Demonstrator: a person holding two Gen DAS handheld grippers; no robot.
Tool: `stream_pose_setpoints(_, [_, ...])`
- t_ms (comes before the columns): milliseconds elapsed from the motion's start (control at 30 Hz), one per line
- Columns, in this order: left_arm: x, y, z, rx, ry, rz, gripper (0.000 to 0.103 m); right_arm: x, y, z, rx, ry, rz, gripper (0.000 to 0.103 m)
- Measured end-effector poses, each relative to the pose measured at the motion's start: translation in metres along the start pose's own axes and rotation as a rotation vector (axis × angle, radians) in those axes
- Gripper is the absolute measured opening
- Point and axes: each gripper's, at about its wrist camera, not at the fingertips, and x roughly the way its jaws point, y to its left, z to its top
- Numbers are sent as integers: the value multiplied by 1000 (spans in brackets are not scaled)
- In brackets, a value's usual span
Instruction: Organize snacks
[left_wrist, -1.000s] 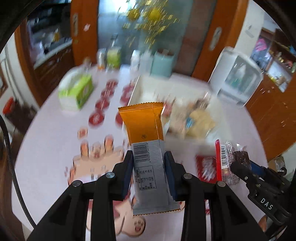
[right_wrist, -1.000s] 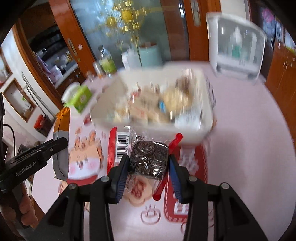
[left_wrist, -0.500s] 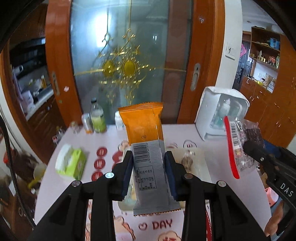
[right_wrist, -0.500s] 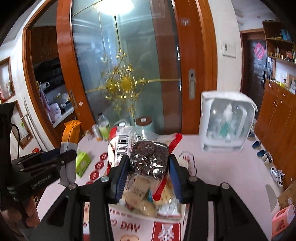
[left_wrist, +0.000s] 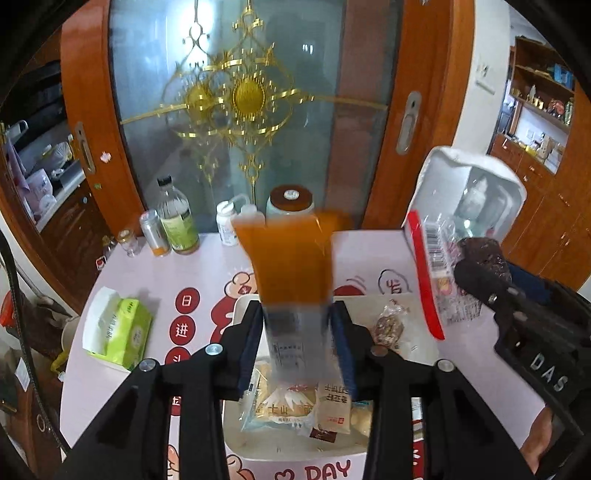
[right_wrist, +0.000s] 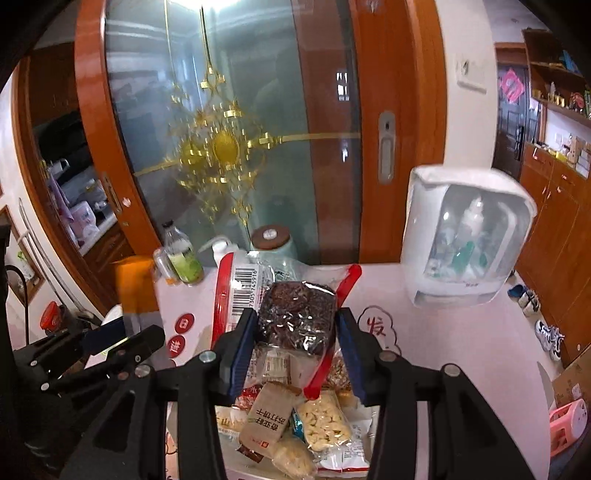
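My left gripper (left_wrist: 297, 325) is shut on an orange and grey snack packet (left_wrist: 291, 273), held upright above a white basket (left_wrist: 242, 306) that holds several wrapped snacks. My right gripper (right_wrist: 297, 332) is shut on a clear red-edged packet with a dark snack inside (right_wrist: 295, 314), also held above the basket's snacks (right_wrist: 317, 424). In the left wrist view the right gripper (left_wrist: 517, 314) and its packet (left_wrist: 436, 273) are at the right. In the right wrist view the left gripper (right_wrist: 103, 354) and the orange packet (right_wrist: 135, 284) are at the left.
The basket sits on a pink table with red cartoon prints (left_wrist: 184, 266). A green tissue box (left_wrist: 118, 330) lies at the left. Bottles (left_wrist: 175, 221), a can and a lidded jar (left_wrist: 290, 203) stand at the far edge. A white box with a clear window (left_wrist: 469, 195) stands at the far right.
Both grippers tilted up from looking down at the table and now hover over the basket with their packets. The left packet is blurred by motion.
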Motion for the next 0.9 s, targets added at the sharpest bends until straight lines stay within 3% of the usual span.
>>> stream_pose_setpoints(67, [15,2,-1,5,31,-3,84,17,0,-3,-2,41,-18,49])
stream_pose_setpoints(100, [20,5,-2,0,35,16,91,24,-1,-5,-1,53,-38,50])
stream_pose_setpoints(200, [32,14,-5,-12,59,11,97,37,-6,-12,16,79,-45,63])
stream_pose_setpoints(533, [29,26,-10,-30,84,41,98,34,-13,-22,33,104,-56,65])
stream_pose_setpoints(900, [-48,10,-23,-28,7,53,98,-26,-3,-33,-9,49,-43,65])
